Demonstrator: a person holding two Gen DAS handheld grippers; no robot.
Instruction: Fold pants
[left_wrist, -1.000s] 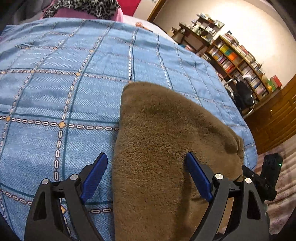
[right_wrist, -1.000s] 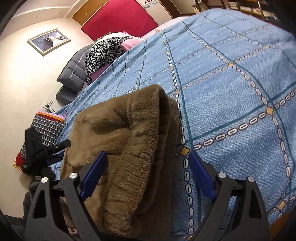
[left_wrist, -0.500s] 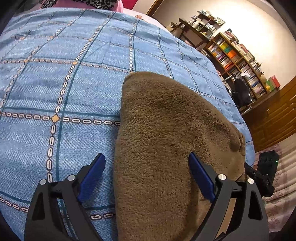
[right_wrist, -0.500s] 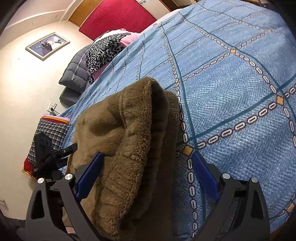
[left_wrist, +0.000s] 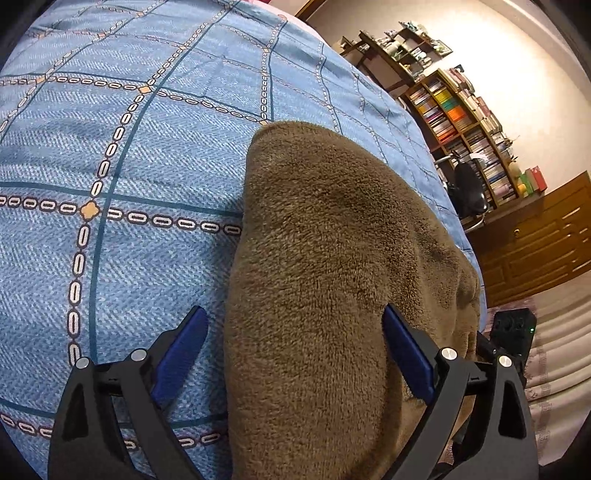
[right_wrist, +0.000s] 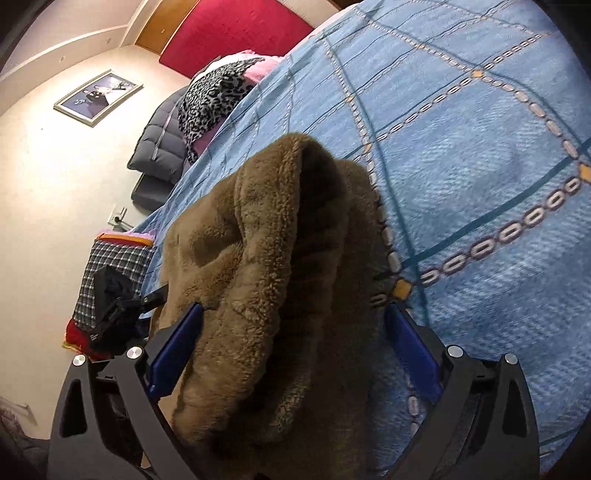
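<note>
The big blue bed (left_wrist: 140, 177) holds the brown pants (left_wrist: 325, 288), lying in a thick folded pile near its edge. The left gripper (left_wrist: 295, 354) hangs over the pile's near end, its jaws just opening wider, wide apart and pressing on nothing. The right gripper (right_wrist: 291, 354) sits astride the fluffy folded edge, its jaws just closing a little, not yet pinching. To fold well, each should grab all the layers before lifting together.
</note>
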